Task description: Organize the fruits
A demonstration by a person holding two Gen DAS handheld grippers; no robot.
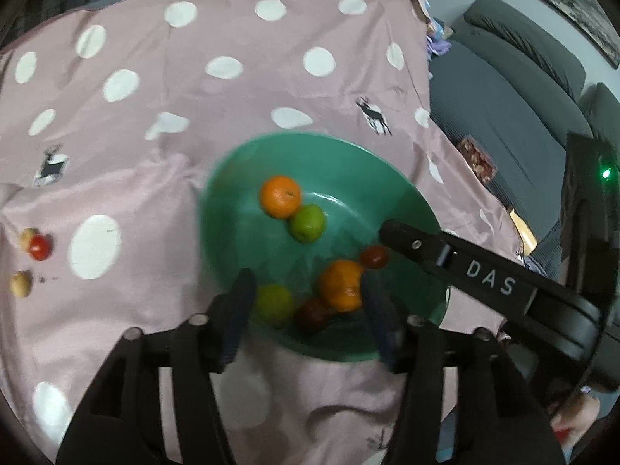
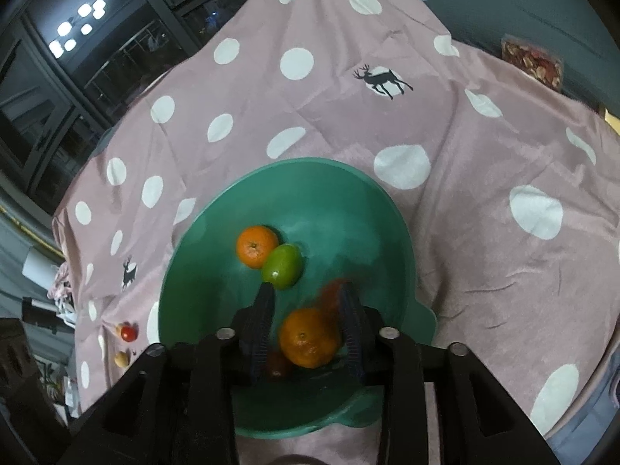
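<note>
Fruits sit in the green bowl (image 1: 232, 201), where we see two oranges; our right gripper (image 2: 306, 310) hovers over it with jaws wide, our left gripper (image 1: 306, 302) likewise spread and empty

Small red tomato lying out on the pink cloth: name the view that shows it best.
The left wrist view. There the small red tomato is larger and sharper, touching a pale yellowish fruit on the pink polka-dot cloth. The right wrist view shows the tomato tiny near the left edge.
</note>
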